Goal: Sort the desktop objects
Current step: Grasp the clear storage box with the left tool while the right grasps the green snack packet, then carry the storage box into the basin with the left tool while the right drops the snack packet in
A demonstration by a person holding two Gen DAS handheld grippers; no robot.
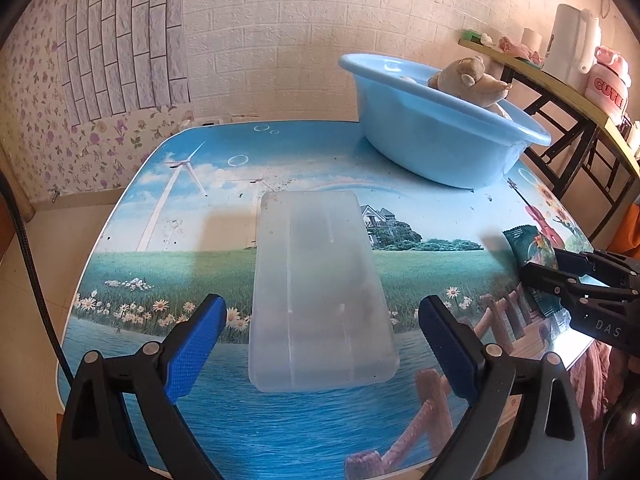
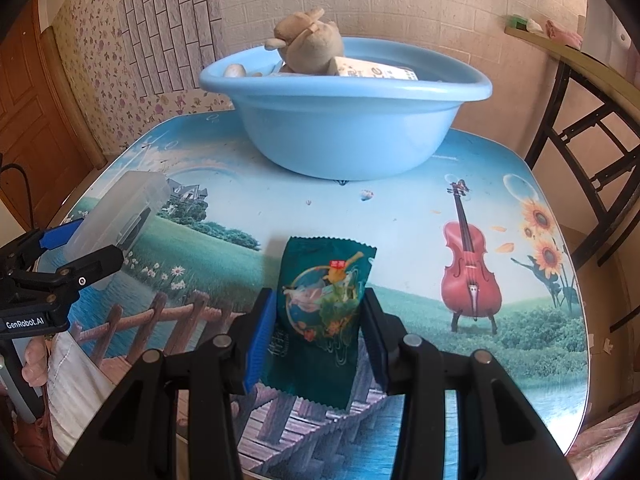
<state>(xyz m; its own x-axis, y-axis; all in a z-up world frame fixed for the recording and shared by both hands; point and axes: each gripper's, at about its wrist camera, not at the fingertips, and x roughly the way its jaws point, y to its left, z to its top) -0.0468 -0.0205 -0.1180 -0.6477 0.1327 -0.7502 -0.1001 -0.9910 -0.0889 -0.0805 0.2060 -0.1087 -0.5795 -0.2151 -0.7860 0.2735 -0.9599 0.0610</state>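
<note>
Desktop objects here come down to two loose things plus whatever is already piled in the basin. A translucent plastic box (image 1: 320, 292) is laid flat on the picture-printed table (image 1: 192, 256), right in the gap between the left gripper (image 1: 322, 344) fingers. Those fingers are spread wide, with clear table showing on both sides of the box, so nothing is being pinched there.

Over on the other side, a dark green snack packet (image 2: 324, 312) is clamped between the blue pads of the right gripper (image 2: 320, 340). The pads are pressed against both long edges of the packet, and its crimped far end sticks out past the fingertips toward the basin. Whether the packet is lifted clear of the table or just resting on it can't really be told.

Ahead of both sets of fingers, at the far edge of the table, a light blue basin (image 2: 344, 128) is parked. A tan plush toy (image 2: 308, 44) is poking out over its rim, and a white printed carton (image 2: 376, 70) is seen lying inside just beside the toy.

From the left camera, the right gripper is seen off past the right finger, near the table edge, with the packet caught in it.
</note>
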